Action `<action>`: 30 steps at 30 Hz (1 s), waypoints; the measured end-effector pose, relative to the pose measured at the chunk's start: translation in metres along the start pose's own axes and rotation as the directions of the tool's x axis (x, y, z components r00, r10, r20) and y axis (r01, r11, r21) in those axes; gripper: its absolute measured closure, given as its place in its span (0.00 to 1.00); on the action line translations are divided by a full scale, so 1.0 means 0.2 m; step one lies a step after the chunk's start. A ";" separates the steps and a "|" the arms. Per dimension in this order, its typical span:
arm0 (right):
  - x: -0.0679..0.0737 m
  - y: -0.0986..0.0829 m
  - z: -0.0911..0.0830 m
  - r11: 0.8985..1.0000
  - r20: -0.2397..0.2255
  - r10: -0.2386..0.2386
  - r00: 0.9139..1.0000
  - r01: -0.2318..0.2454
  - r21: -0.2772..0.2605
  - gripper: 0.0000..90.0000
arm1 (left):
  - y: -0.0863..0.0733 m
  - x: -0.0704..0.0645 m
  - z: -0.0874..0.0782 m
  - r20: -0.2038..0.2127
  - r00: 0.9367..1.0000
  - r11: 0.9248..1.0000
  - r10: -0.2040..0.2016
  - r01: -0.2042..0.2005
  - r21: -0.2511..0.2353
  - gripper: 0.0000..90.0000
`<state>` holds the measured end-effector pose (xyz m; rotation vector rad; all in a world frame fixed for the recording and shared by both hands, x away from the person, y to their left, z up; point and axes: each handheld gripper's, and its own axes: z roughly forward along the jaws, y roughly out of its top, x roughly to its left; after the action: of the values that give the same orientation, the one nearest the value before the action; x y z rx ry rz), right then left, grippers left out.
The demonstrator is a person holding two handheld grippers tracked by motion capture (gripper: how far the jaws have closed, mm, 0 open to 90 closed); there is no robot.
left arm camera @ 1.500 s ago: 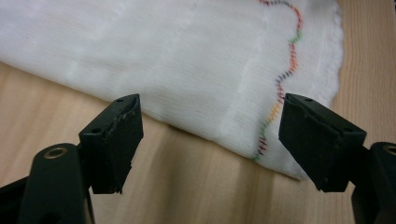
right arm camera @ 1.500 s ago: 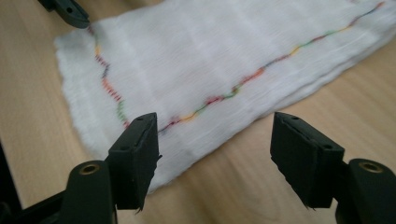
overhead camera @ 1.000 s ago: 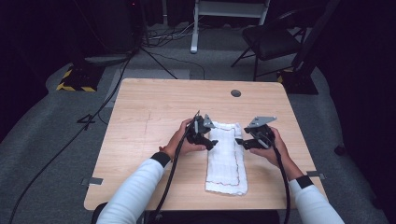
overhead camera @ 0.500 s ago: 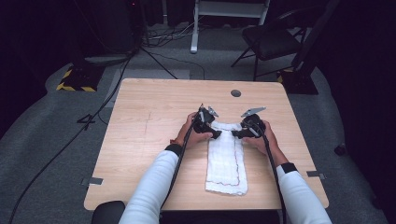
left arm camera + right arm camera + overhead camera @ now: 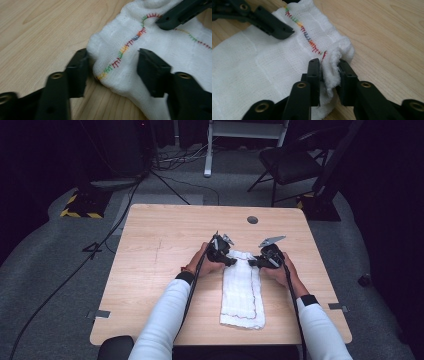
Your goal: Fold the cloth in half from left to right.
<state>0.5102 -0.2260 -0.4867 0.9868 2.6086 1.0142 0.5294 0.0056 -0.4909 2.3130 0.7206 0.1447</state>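
Two tongs work at the far end of a white cloth (image 5: pixel 242 290) that lies folded in a long strip on the counter (image 5: pixel 150 250): the right tongs (image 5: pixel 329 72) pinch its far corner, while the left tongs (image 5: pixel 112 72) stand spread around the other corner, not yet closed. The cloth looks light, soft and limp — it will sag and unfold if lifted, so the stitched corners are the best hold. How many layers each jaw pair takes is hard to tell.
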 end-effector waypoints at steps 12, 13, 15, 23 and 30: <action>0.00 0.04 0.02 0.998 0.149 -0.041 0.988 0.048 -0.040 0.92 | 0.08 0.04 0.03 -0.044 0.999 1.000 0.017 -0.017 -0.013 0.86; 0.00 0.05 0.02 0.998 0.156 -0.042 0.987 0.050 -0.044 0.92 | 0.09 0.04 0.03 -0.055 0.998 1.000 0.025 -0.026 -0.010 0.87; 0.00 0.06 0.00 0.997 0.172 -0.041 0.984 0.053 -0.062 0.92 | 0.11 0.05 0.01 -0.064 0.998 0.999 0.028 -0.030 -0.018 0.87; 0.00 0.14 -0.07 0.988 0.219 -0.046 0.975 0.076 -0.133 0.93 | 0.17 0.09 -0.09 -0.056 0.998 0.996 0.025 -0.030 -0.082 0.87; 0.01 0.19 -0.13 0.982 0.221 -0.042 0.974 0.081 -0.169 0.93 | 0.20 0.08 -0.17 -0.065 0.997 0.992 0.045 -0.052 -0.115 0.86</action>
<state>0.5192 -0.2184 -0.4433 0.9124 2.3133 1.0394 0.5502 0.0112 -0.4407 2.2239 0.6689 0.2749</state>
